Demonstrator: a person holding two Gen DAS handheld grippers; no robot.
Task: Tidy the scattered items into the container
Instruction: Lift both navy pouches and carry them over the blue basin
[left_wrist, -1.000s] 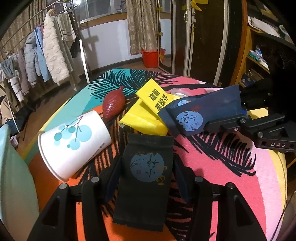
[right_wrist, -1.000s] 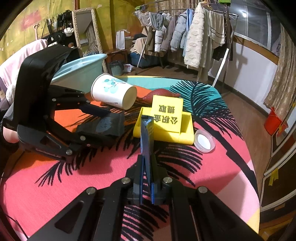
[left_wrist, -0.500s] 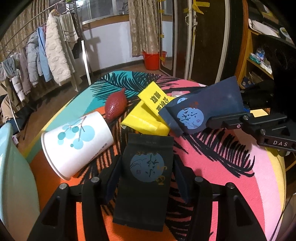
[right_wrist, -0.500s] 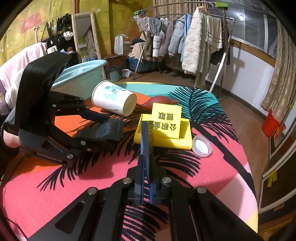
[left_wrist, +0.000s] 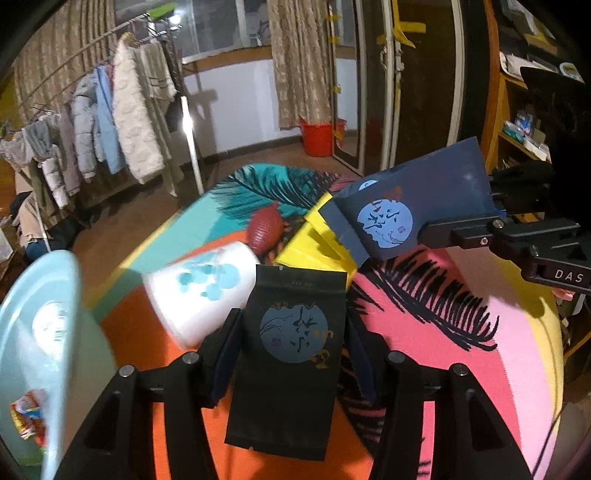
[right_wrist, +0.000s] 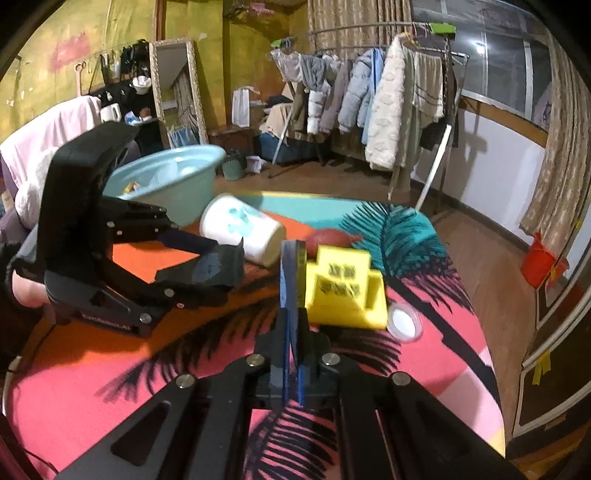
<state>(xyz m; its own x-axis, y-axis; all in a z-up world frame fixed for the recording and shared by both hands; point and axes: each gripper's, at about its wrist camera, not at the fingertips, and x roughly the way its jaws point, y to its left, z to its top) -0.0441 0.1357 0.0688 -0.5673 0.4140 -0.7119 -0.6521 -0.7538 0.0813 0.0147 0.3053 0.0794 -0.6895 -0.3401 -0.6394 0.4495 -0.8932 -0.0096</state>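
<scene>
Both pouches lifted higher off the table (left_wrist: 461, 362), basin (left_wrist: 33, 332) now nearer

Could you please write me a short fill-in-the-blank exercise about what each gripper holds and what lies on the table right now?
1. The left gripper grips a ____ pouch by its side edges.
2. The right gripper is shut on a navy ____.
3. The paper cup lies on its ____.
4. The basin is light ____.

Missing words: black; pouch; side; blue
</scene>
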